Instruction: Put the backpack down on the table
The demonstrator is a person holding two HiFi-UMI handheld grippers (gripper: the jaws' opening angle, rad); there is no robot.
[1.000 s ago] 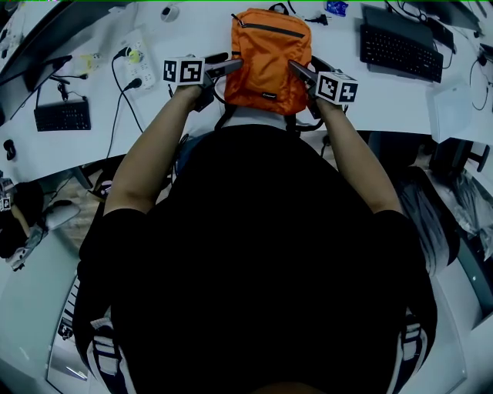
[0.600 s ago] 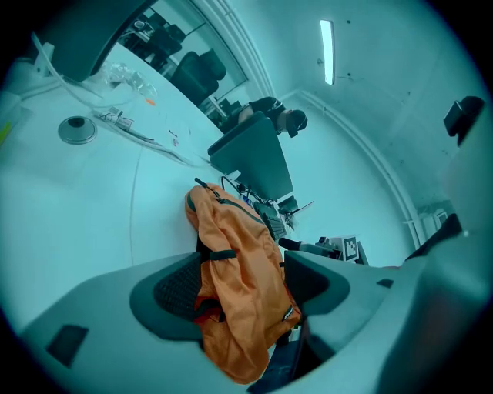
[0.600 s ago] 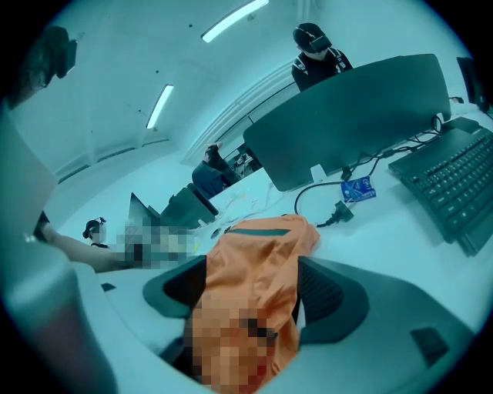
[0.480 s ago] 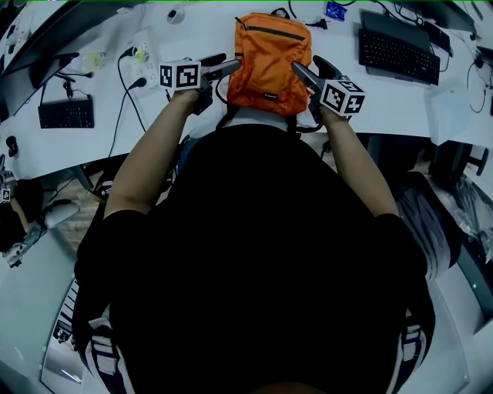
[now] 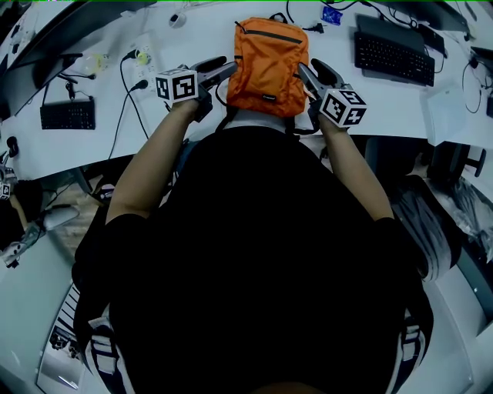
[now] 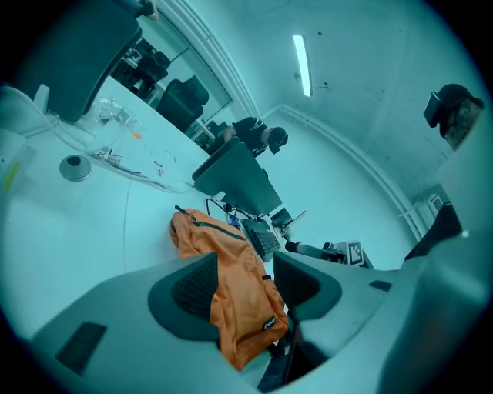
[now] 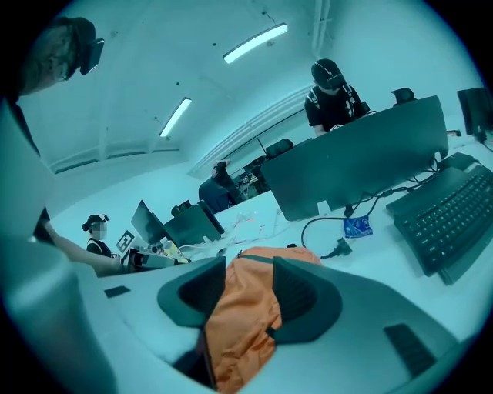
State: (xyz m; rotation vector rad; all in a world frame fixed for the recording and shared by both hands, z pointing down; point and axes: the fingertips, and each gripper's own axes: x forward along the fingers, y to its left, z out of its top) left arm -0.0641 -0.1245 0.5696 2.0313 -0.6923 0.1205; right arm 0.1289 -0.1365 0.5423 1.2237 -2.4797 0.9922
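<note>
Near the left edge of the white worktop a small black keyboard is lying, and to its right a white power strip with black cables is resting closer to the far edge. Next comes the left gripper, which is hovering with its marker cube turned toward the person and its tips pointing at the left side of the orange fabric backpack. Its jaws have just been closing partway, yet they are standing apart and pinching nothing. In the left gripper view the pack is showing through the gap between the dark ribbed pads, lying on the worktop beyond them. The backpack itself is lying flat in the middle of the worktop, close to the near edge. Its zipped front is facing up and its black straps are trailing from its bottom toward the person. At the pack's right side the right gripper is hovering in mirror fashion, tips just beside the fabric. Its jaws have likewise just been closing partway and are standing parted. In the right gripper view, orange cloth is filling the opening between them, but the pads are not squeezing it. Further right, a small blue packet is sitting at the far edge, and a large black keyboard is lying toward the far right corner.
</note>
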